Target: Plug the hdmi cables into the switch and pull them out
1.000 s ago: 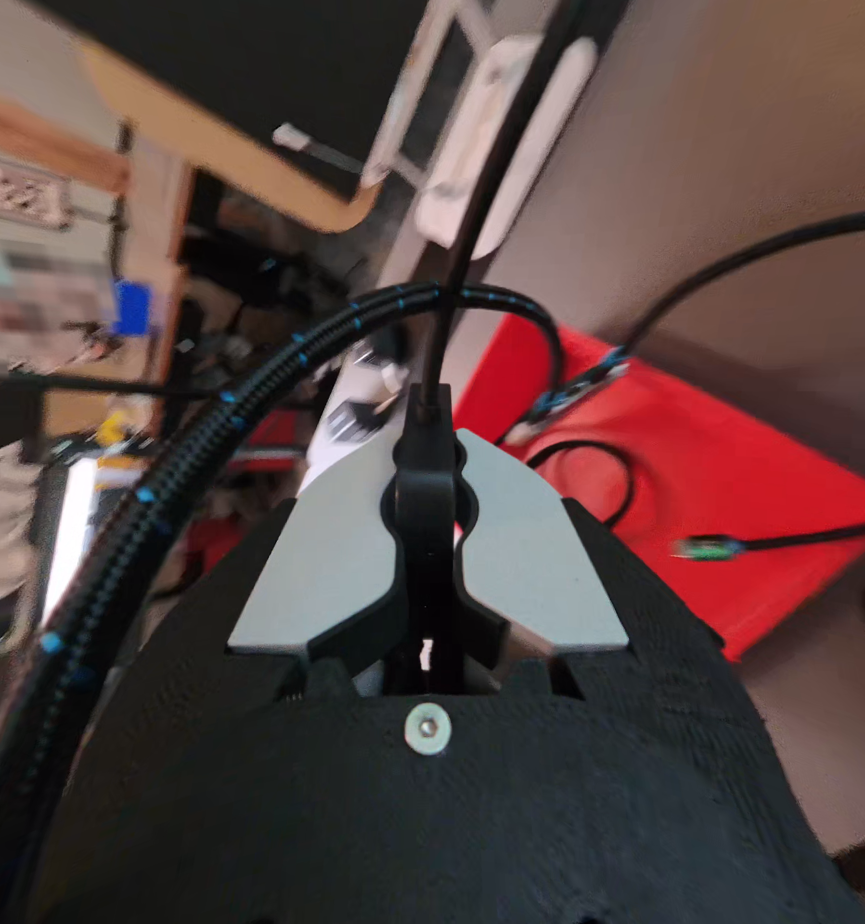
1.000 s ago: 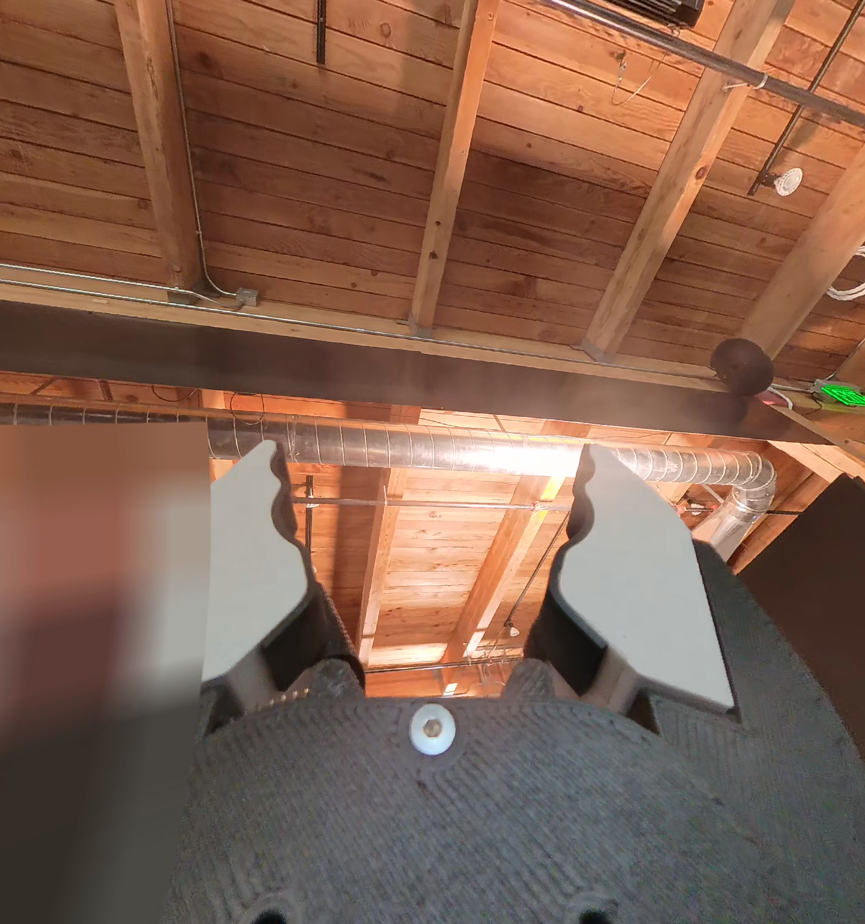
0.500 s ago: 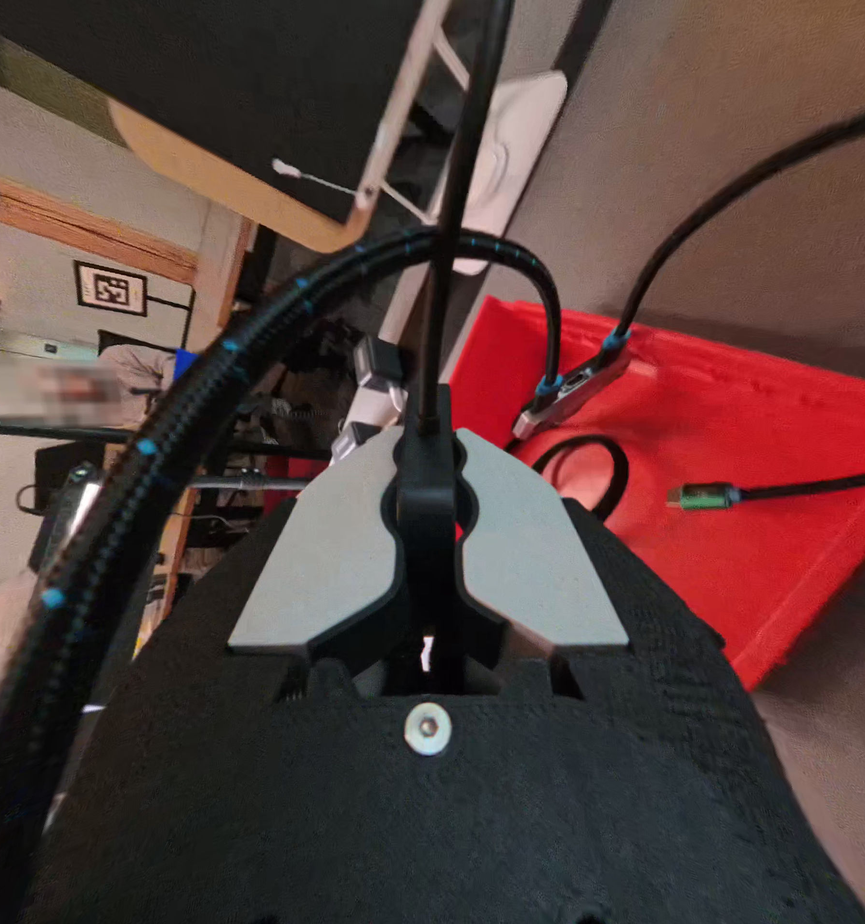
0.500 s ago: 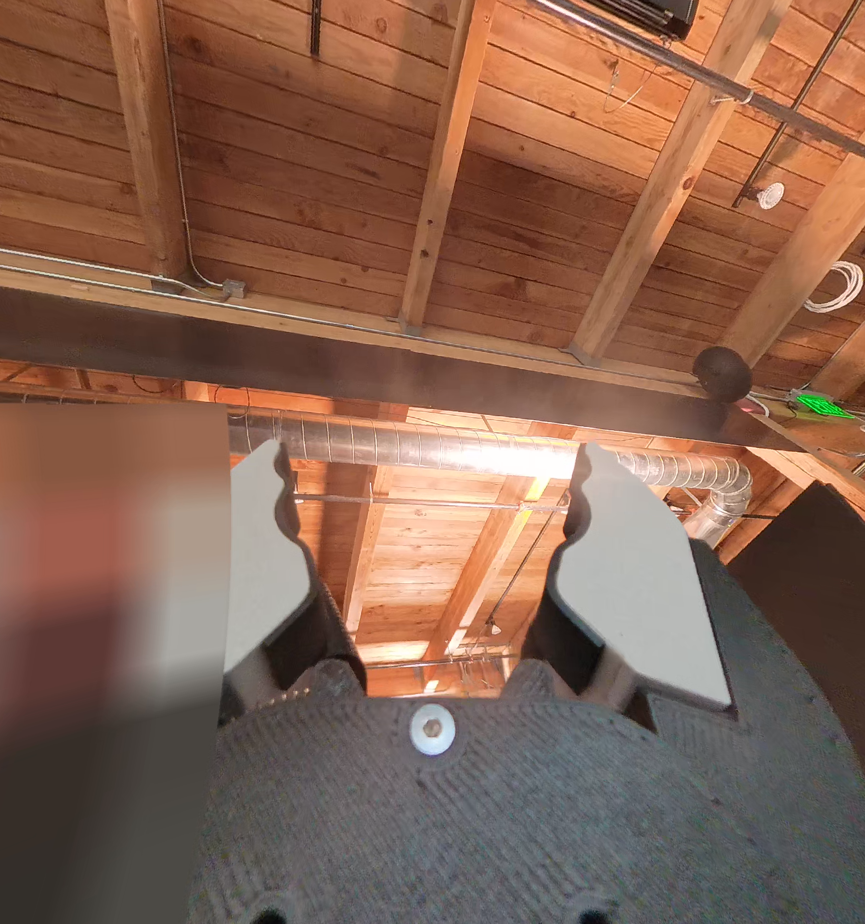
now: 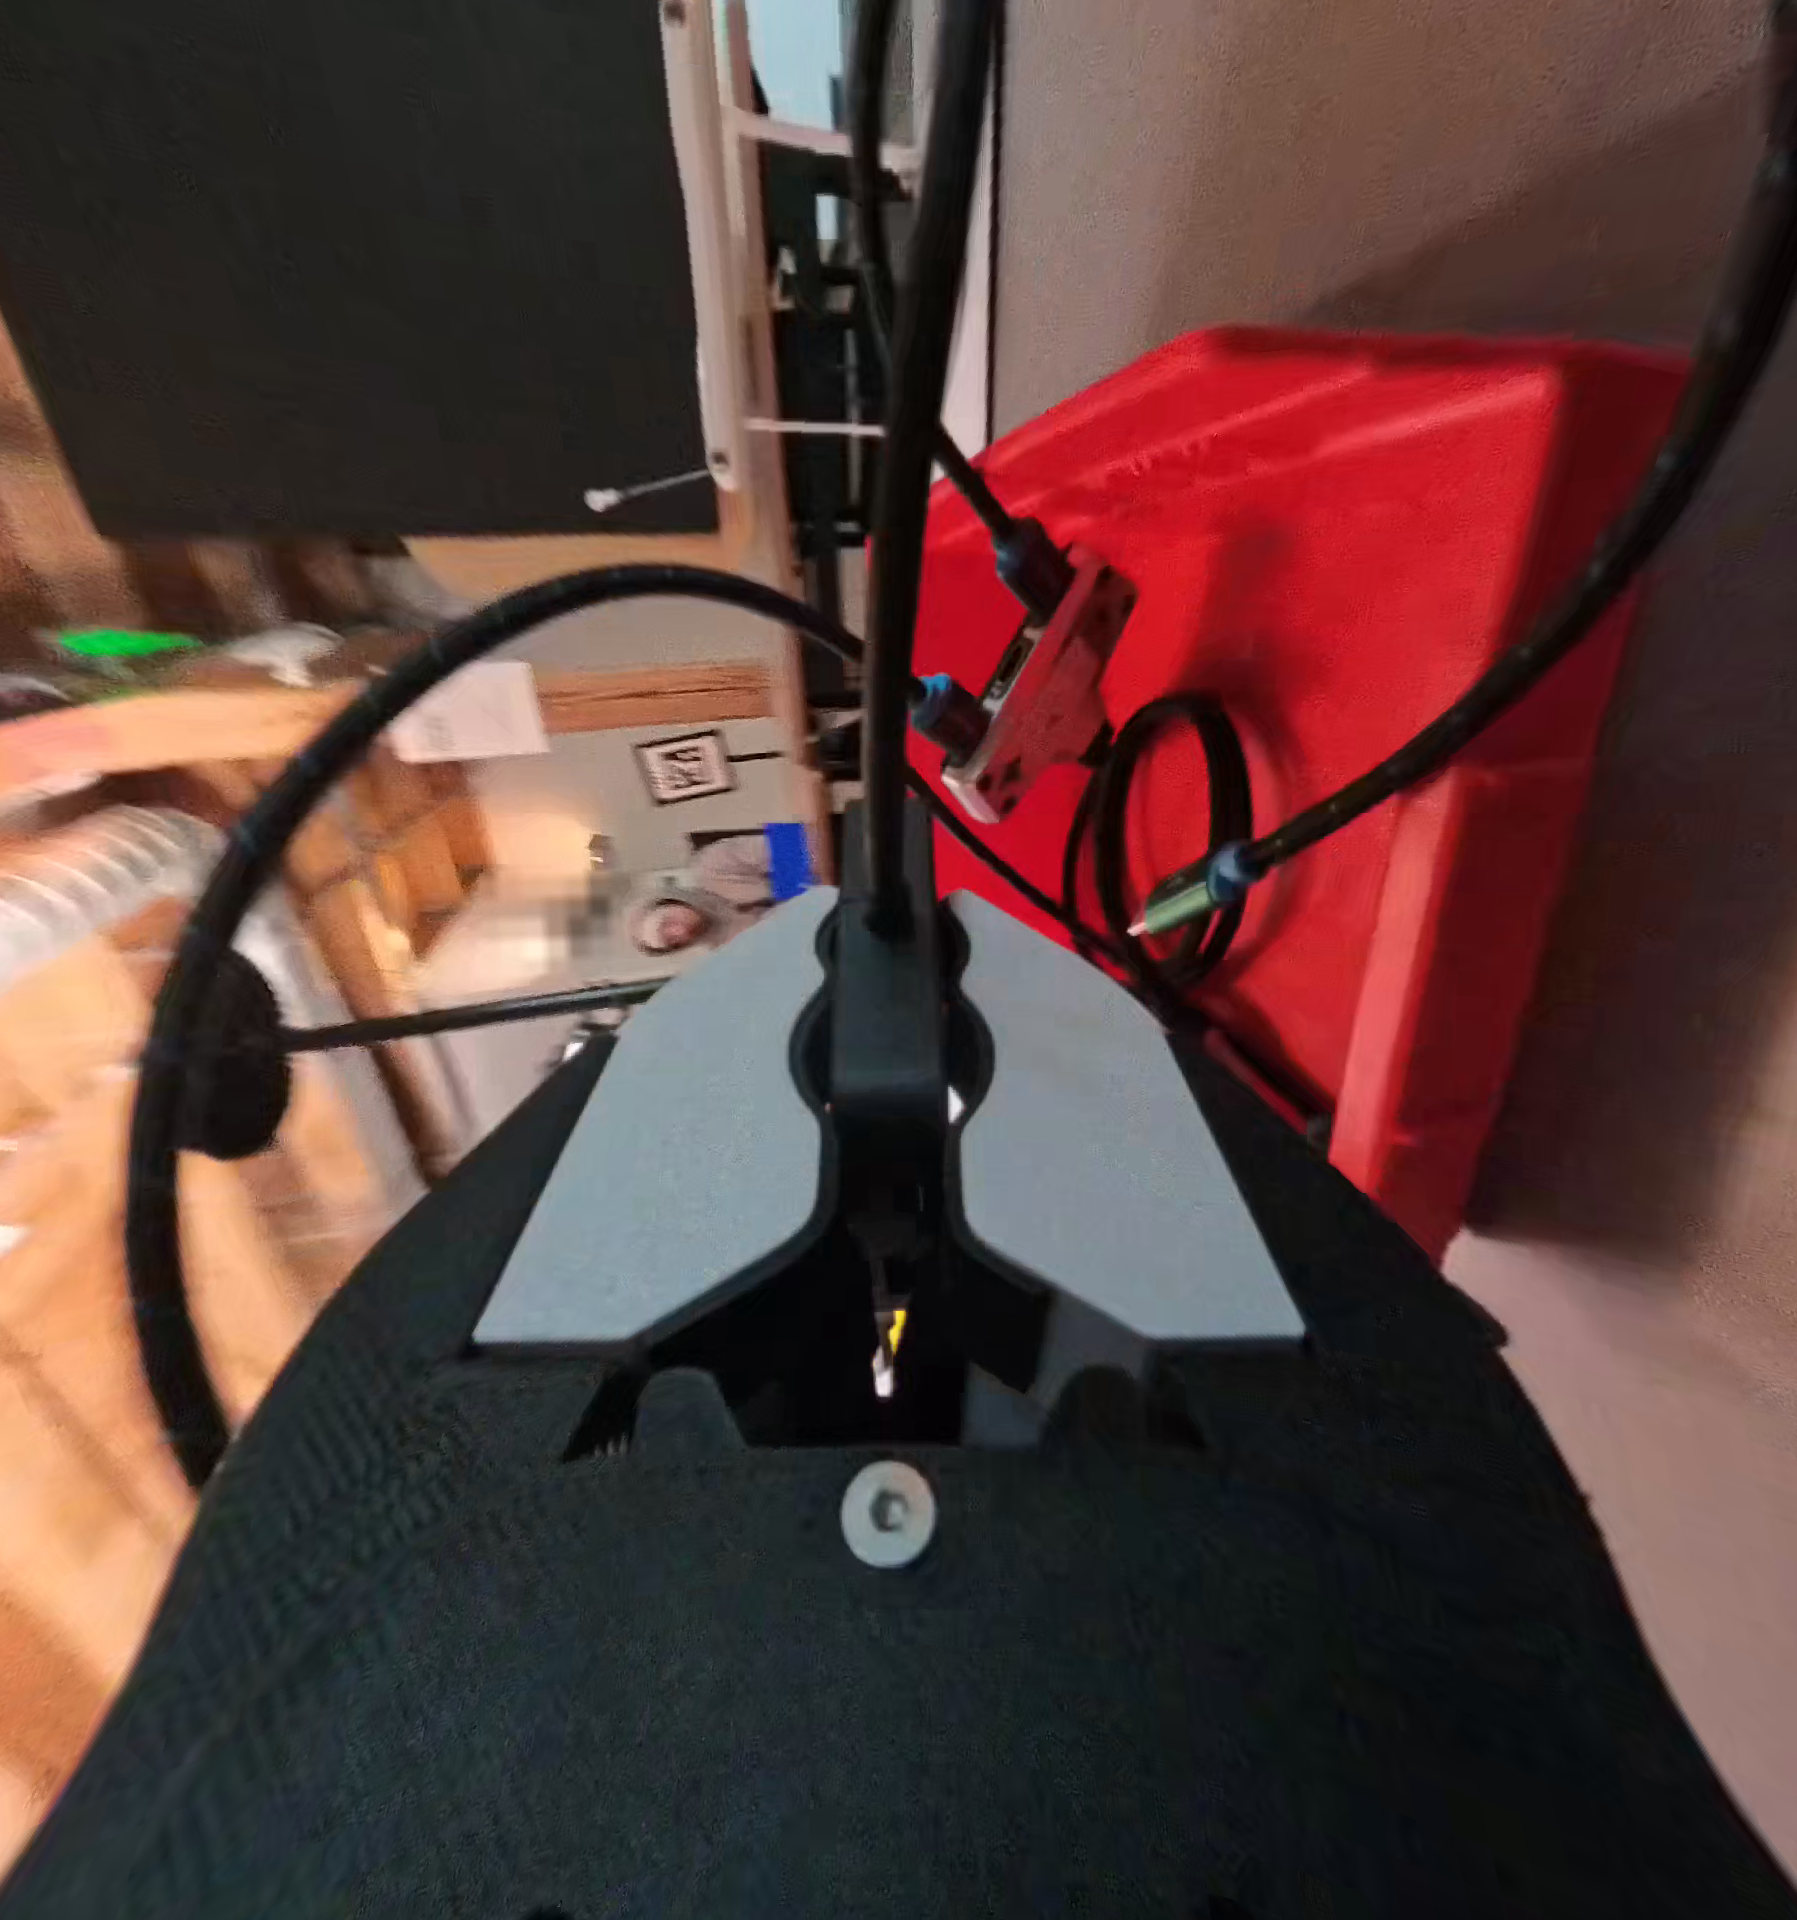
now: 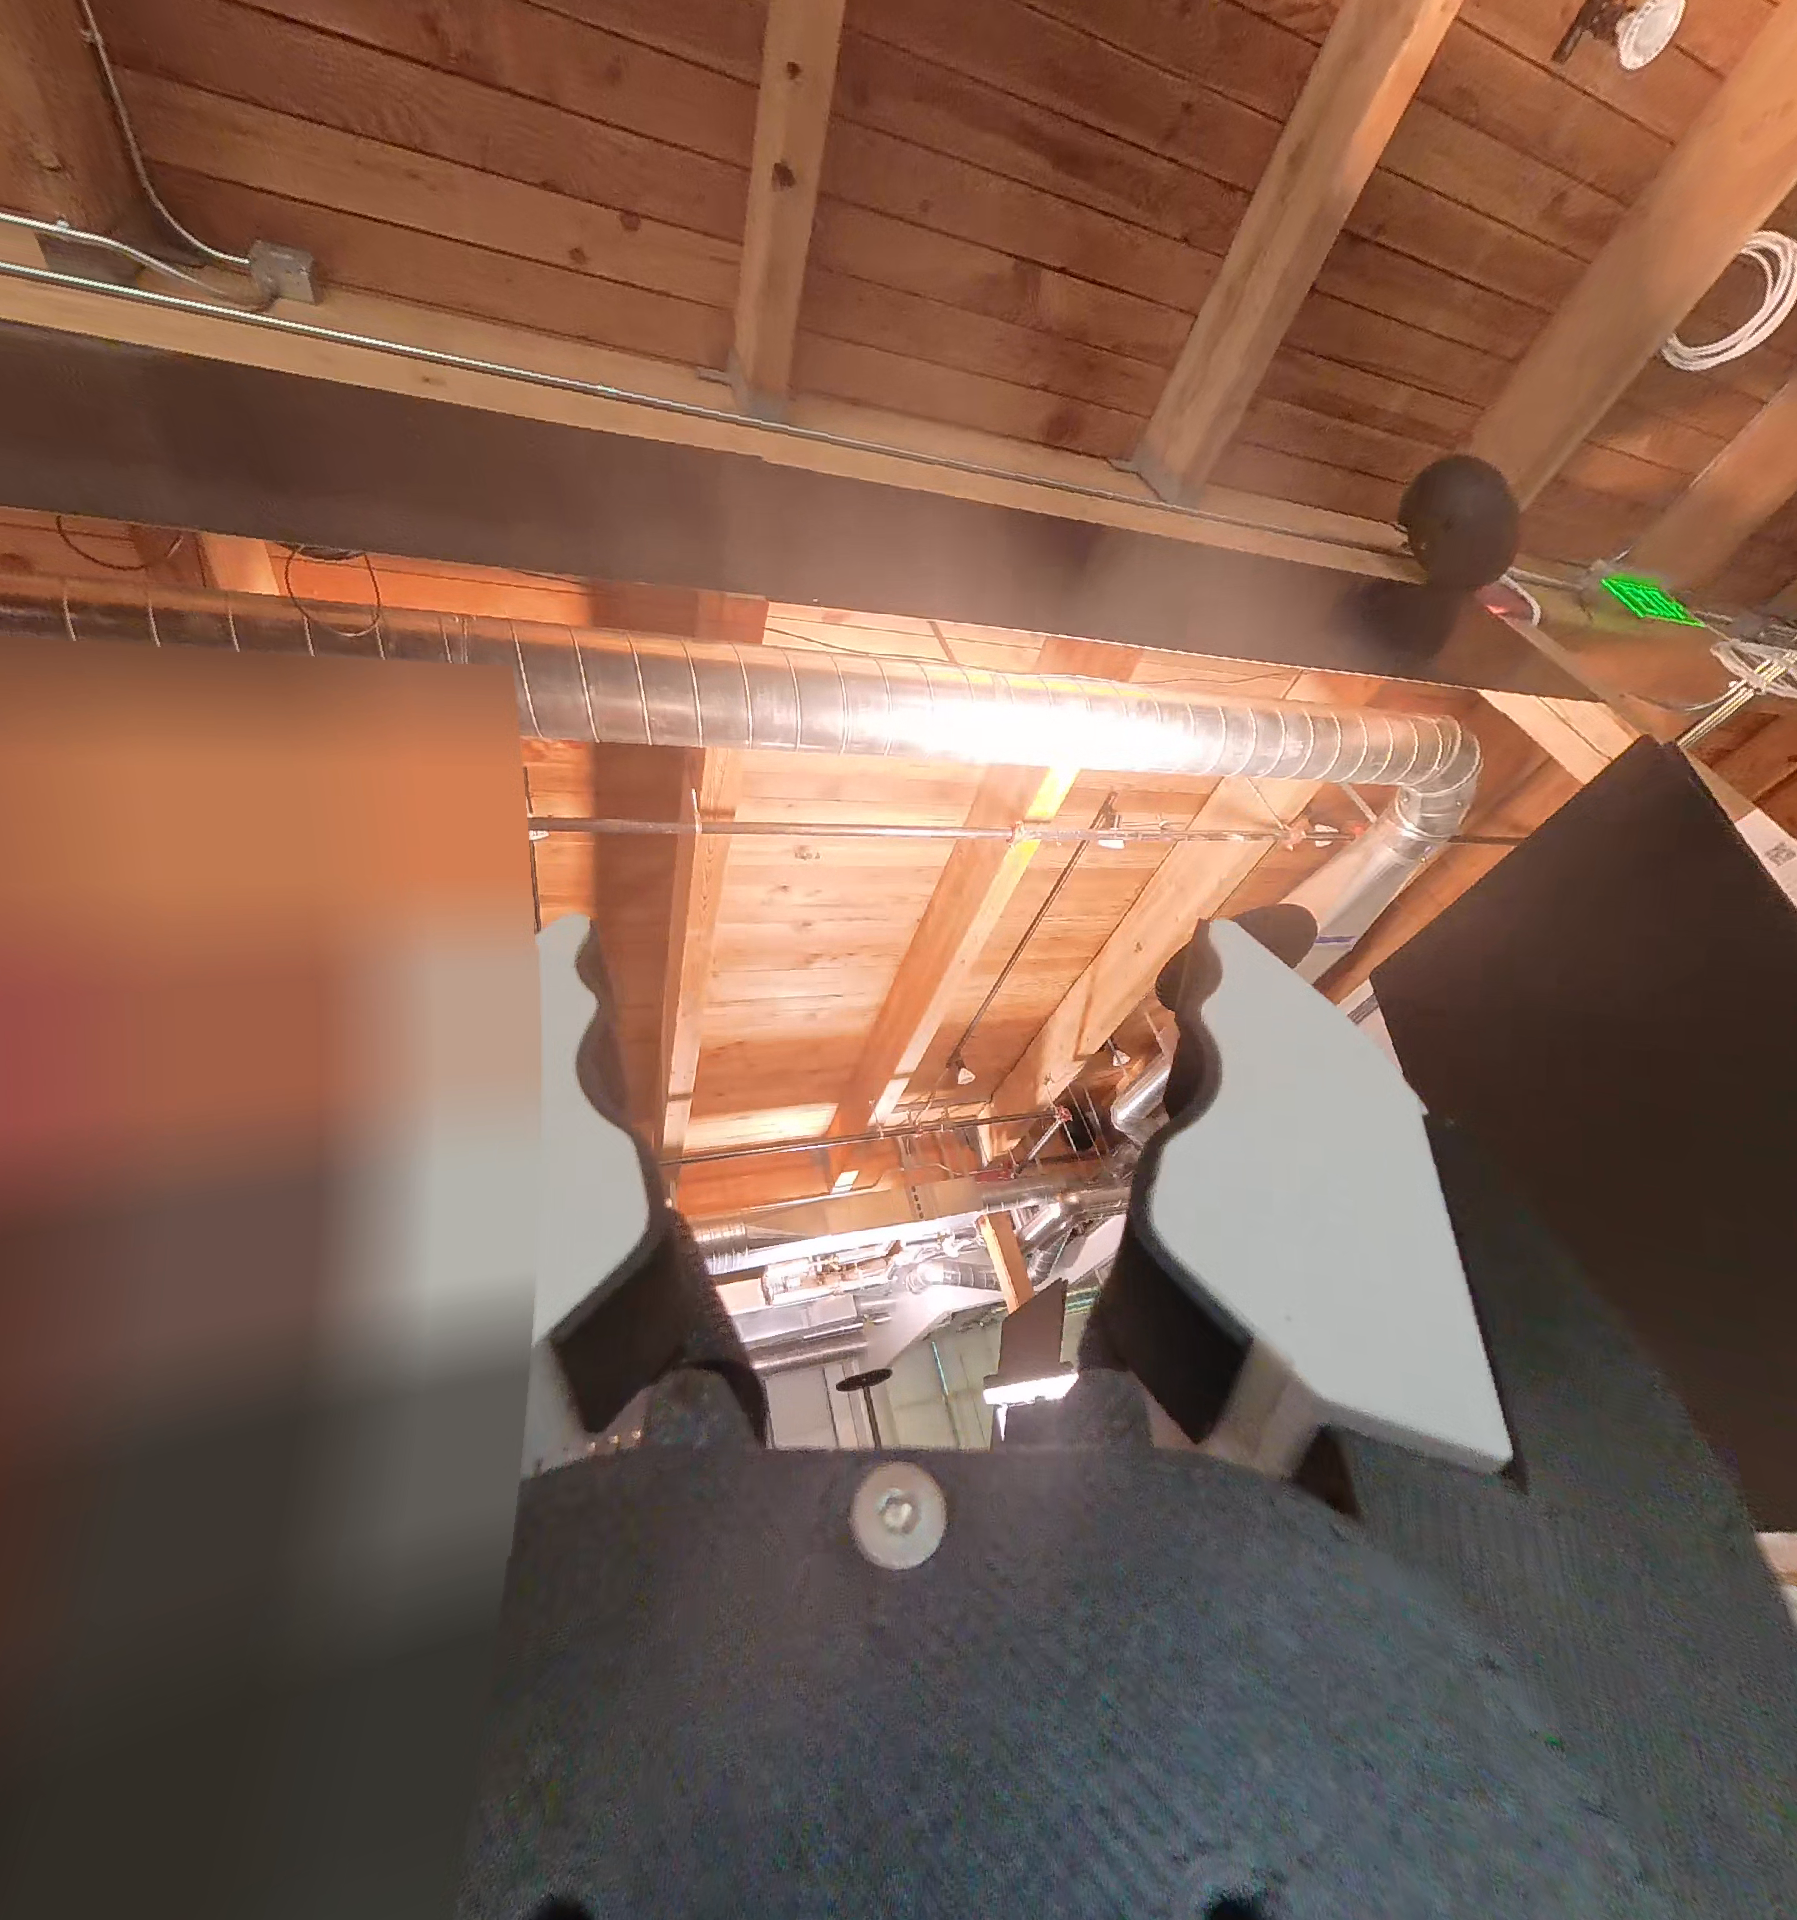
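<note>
Left gripper [image 5: 889,997] still clamped on black HDMI plug [image 5: 886,1023]; view swung round since a second ago, switch [image 5: 1041,694] on red box [image 5: 1393,675] now nearer ahead, two cables seated; likely lining up insertion. Right gripper [image 6: 889,1049] spread, empty, still aimed at ceiling.

Red mat [image 5: 1413,582], black cable [image 5: 915,416] — grey tongs [image 5: 889,935], silver switch [image 5: 1050,696].

Left view motion-blurred at its left edge; right view sharp, glare on the duct [image 6: 977,717]
</note>
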`<state>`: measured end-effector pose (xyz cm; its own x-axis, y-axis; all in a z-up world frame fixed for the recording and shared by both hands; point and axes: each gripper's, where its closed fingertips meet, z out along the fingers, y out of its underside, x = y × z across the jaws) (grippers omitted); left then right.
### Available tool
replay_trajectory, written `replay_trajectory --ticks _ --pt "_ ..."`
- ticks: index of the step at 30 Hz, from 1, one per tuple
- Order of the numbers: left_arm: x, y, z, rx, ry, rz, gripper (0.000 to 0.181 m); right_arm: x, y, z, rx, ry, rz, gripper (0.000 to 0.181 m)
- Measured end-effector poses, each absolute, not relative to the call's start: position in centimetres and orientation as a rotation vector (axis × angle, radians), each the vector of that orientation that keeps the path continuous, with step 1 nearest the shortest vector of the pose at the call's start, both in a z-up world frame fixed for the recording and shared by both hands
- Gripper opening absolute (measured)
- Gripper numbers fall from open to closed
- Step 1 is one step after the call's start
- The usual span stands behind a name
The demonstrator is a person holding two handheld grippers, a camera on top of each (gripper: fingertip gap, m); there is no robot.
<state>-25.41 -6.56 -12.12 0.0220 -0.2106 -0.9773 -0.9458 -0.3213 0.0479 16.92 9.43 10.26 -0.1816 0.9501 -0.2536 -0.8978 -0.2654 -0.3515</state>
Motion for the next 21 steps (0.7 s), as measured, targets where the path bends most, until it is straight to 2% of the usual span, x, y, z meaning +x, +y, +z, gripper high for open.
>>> replay_trajectory --ticks 1,6,10,16,21 --pt "-24.6 -7.2 -12.7 -1.529 1.283 1.42 0.017 17.0 9.5 10.2 -0.495 -0.136 1.775 0.099" --pt "-24.1 -9.8 -11.5 -1.442 1.364 1.352 0.016 17.3 9.5 10.3 -0.496 -0.125 1.757 0.099" --pt "-25.2 -10.4 -5.9 -1.528 1.171 1.122 0.014 17.8 9.6 10.5 -0.483 -0.12 1.747 0.099" --pt "-30.6 -9.9 4.4 -1.522 0.588 0.918 0.014 19.0 10.0 10.5 -0.473 -0.092 1.734 0.1" --pt "-33.3 -9.6 8.5 -1.424 0.36 0.912 0.015 19.7 10.4 10.6 -0.467 -0.072 1.704 0.101"
